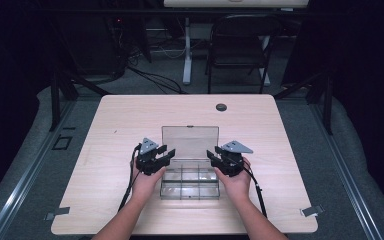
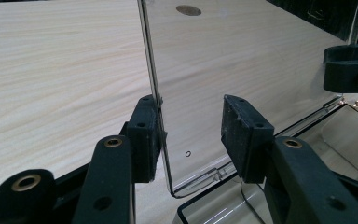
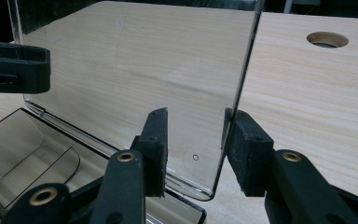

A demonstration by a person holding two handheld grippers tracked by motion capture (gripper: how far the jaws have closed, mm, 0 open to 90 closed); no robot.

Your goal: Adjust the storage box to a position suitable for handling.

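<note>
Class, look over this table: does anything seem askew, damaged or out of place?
Nothing stands out. The clear compartment box sits square on the table, its lid upright and unbroken, with the left gripper and right gripper at the lid's side edges.

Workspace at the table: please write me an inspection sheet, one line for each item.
Surface: pale wooden table with a round hole.
Job's things: clear compartment box; its lid stands upright; no contents seen.
Clutter: nothing seen.
Grippers: left tool straddles the lid's left edge; right tool straddles its right edge; both jaws apart, not clamped.
Cables: one cable trails from each tool.
Surroundings: dark room, folding chair, floor wires.
</note>
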